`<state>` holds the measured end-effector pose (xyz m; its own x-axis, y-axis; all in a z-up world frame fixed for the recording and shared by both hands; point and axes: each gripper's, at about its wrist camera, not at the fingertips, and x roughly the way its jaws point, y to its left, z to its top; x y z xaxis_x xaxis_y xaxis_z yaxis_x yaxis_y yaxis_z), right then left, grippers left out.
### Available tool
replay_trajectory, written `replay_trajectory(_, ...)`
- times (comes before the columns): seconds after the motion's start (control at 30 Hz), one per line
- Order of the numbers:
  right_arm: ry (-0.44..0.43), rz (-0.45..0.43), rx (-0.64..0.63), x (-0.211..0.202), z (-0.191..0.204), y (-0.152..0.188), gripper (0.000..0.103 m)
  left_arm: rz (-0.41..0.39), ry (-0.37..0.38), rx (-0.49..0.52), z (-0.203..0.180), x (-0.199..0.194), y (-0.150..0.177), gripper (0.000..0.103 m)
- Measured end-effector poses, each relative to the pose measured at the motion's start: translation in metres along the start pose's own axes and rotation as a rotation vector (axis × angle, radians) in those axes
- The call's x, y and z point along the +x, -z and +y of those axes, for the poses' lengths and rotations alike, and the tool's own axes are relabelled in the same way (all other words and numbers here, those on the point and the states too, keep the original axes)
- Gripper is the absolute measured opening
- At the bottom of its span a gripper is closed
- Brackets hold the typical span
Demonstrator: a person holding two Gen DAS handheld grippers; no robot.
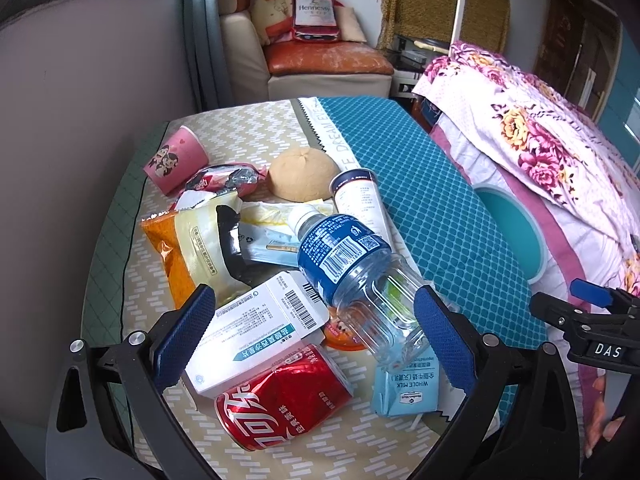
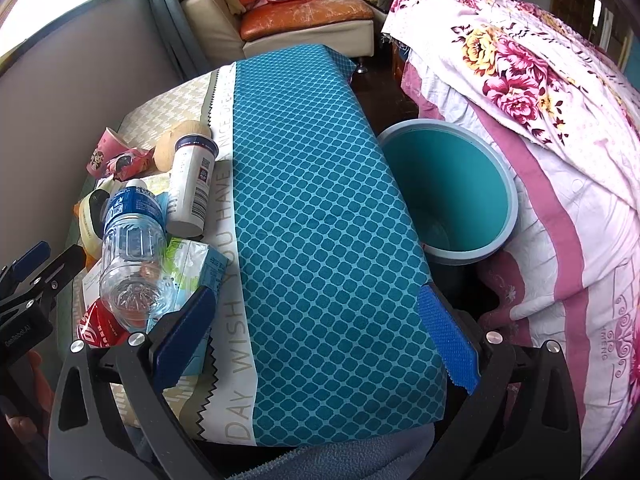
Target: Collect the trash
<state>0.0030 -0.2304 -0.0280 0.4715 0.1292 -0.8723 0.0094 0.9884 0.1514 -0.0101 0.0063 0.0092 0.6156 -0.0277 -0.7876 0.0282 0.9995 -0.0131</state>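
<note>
A pile of trash lies on the table: a clear plastic bottle (image 1: 362, 280) with a blue label, a crushed red can (image 1: 280, 398), a white medicine box (image 1: 260, 330), a light-blue milk carton (image 1: 404, 390), an orange snack bag (image 1: 180, 252), a pink paper cup (image 1: 176, 160) and a white tube (image 1: 360, 200). My left gripper (image 1: 316, 340) is open, its jaws wide on either side of the box and the bottle's base. My right gripper (image 2: 316, 344) is open and empty above the blue tablecloth (image 2: 316, 200). The teal bin (image 2: 448, 196) stands right of the table.
A floral quilt (image 2: 540, 92) covers a bed right of the bin. A round bread bun (image 1: 302, 174) lies behind the pile. A sofa (image 1: 320, 60) with cushions stands beyond the table. A grey wall (image 1: 80, 100) is on the left.
</note>
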Motion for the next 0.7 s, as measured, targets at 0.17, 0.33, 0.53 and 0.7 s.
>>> replay_trajectory(0.17,0.000,0.005,0.003,0.0013,0.0006,-0.0008,0.097,0.002,0.001,0.001,0.0009,0.0008,-0.0003,0.099)
replay_trajectory(0.33,0.001,0.017,0.007,0.0044,-0.0002,-0.0011,0.097,0.000,0.001,-0.001,0.0011,0.0008,0.0002,0.099)
replay_trajectory(0.53,0.001,0.018,0.011,0.0052,-0.0010,-0.0008,0.097,0.001,0.002,0.000,0.0011,0.0009,0.0000,0.099)
replay_trajectory(0.7,0.003,0.026,0.015,0.0087,-0.0013,-0.0004,0.097,0.003,0.005,-0.002,0.0008,0.0009,0.0009,0.099)
